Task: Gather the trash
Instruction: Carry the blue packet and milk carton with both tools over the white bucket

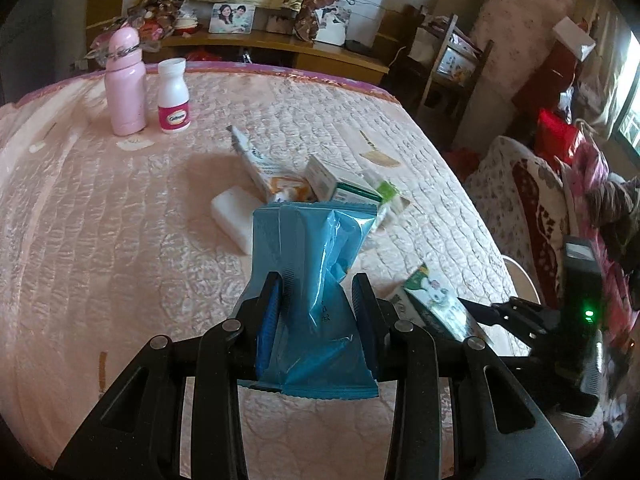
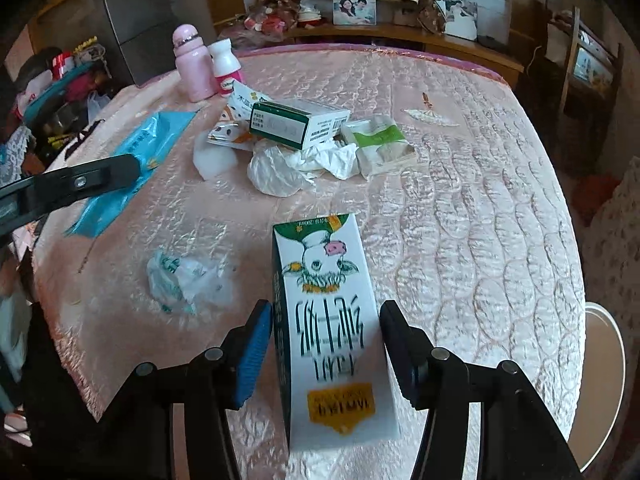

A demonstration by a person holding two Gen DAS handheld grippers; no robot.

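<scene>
The left tongs are clenched on a blue wrapper, lifted off the bed near its front edge. It looks thin, light and crinkly; pinched across its middle it should stay put, though the film may slip.

The right tongs straddle a milk carton, and their pads seem to press its sides; it is probably empty, light and easily crushed, so mid-body is the place. A crumpled bag, tissue and boxes lie toward the bed's middle.

Soft daylight, fisheye-warped, dark corners
</scene>
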